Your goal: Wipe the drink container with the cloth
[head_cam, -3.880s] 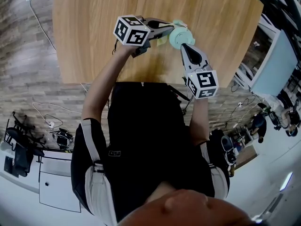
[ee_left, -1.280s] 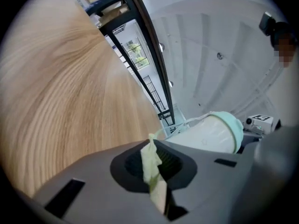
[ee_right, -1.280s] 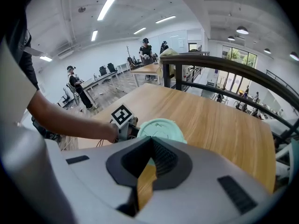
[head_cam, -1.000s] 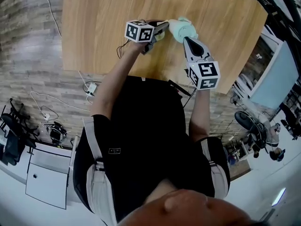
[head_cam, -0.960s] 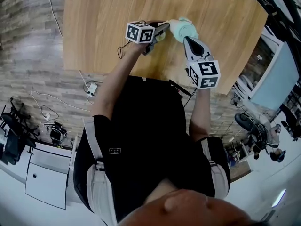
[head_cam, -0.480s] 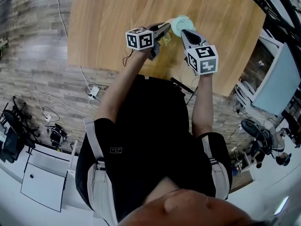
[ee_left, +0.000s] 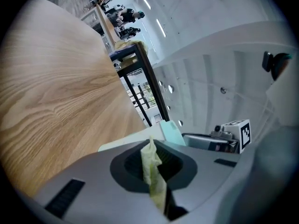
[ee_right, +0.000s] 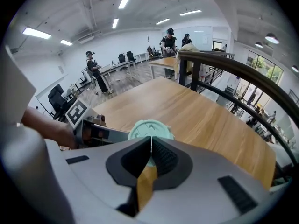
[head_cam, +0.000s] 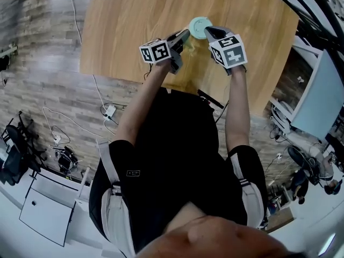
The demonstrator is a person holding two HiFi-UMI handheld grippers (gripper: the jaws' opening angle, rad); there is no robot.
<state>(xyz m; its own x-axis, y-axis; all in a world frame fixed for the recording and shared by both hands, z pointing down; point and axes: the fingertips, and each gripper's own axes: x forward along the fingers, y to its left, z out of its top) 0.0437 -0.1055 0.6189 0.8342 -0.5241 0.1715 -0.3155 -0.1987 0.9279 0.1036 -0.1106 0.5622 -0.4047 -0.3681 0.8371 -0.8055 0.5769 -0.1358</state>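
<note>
Left to right: your left gripper (head_cam: pixel 183 35) is grasping the yellow-green cloth (ee_left: pixel 153 169) in clenched fingers, just beside the drink container (head_cam: pixel 198 27). The container is standing upright on the bench (head_cam: pixel 134 15) with its mint lid (ee_right: pixel 150 127) on top. Your right gripper (head_cam: pixel 207 31) is holding its fingers clenched together at the lid's right edge.

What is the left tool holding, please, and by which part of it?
The left tool pinches the yellow-green cloth along a bunched fold, with a tip poking past its jaws.
</note>
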